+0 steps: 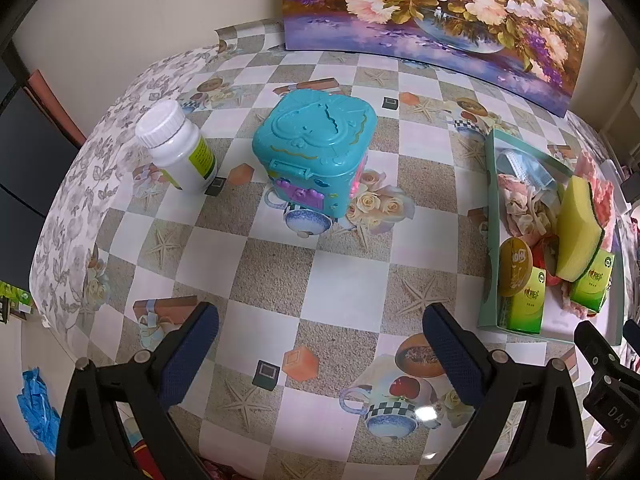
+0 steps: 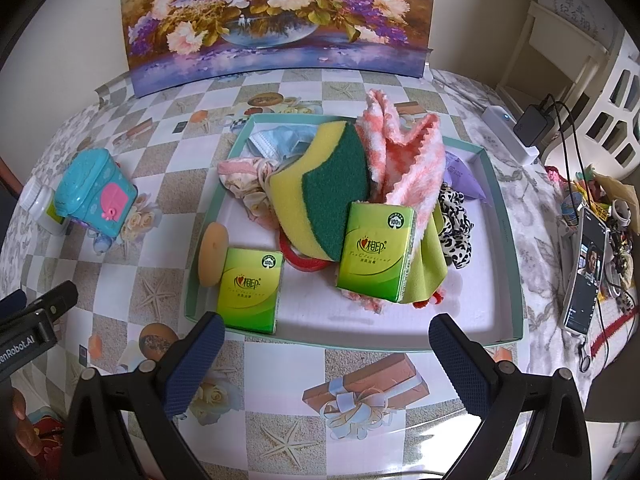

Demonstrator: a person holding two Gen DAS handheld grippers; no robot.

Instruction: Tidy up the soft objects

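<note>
Soft goods gathered in tray (image 2: pixel 506 236) for sorting; left tongs (image 1: pixel 320 344) and right tongs (image 2: pixel 326 350) spread, empty, above tabletop (image 1: pixel 344 272).

My left black two-finger gripper with dark blue textured pads (image 1: pixel 320 344) hangs with its fingers (image 1: pixel 192 350) spread wide, nothing between them, both tips level and pointing forward. My right black two-finger gripper with the same dark blue pads (image 2: pixel 322 354) is likewise spread wide and empty, its fingers (image 2: pixel 460 364) level. In the left wrist view the right gripper's black body shows at the lower right edge; in the right wrist view the left one shows at the left edge.
</note>
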